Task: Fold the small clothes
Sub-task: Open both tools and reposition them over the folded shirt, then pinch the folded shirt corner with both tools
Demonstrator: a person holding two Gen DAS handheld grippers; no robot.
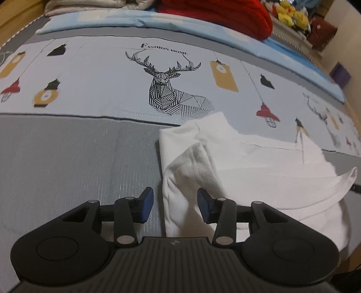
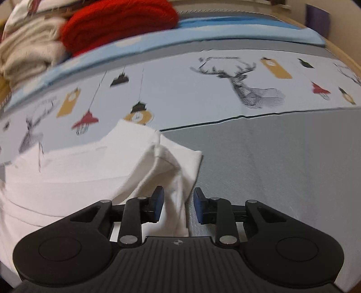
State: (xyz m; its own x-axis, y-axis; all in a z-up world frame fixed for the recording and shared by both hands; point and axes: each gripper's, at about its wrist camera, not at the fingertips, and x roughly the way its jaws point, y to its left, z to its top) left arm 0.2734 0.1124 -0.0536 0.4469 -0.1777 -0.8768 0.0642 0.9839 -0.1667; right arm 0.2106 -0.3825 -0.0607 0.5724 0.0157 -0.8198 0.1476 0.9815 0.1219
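White cotton first: the small garment lies on the bed, partly folded, side panels already turned in over the body. Our left gripper sits spread, pads apart, with the garment's left folded edge running up between the fingers; left pad over bare grey sheet, right pad over cloth. Nothing pinched. Same on the other side: right gripper parted a bit narrower, the garment's right folded edge between its fingers, left pad over cloth, right pad over grey sheet. Cannot tell whether the pads touch the fabric or hover.

We judge both grippers straddle the near corners so they can close on the hem and carry it up toward the collar for the cross fold.

Ahead of the fingers the sleeve folds overlap, then the collar end points away from us. Right-wrist view is motion-blurred, so seam detail is unclear.

Beyond the garment: printed band with the deer and hanging lamps. Farthest out, a red knit and a cream fleece pile, well apart from the work.
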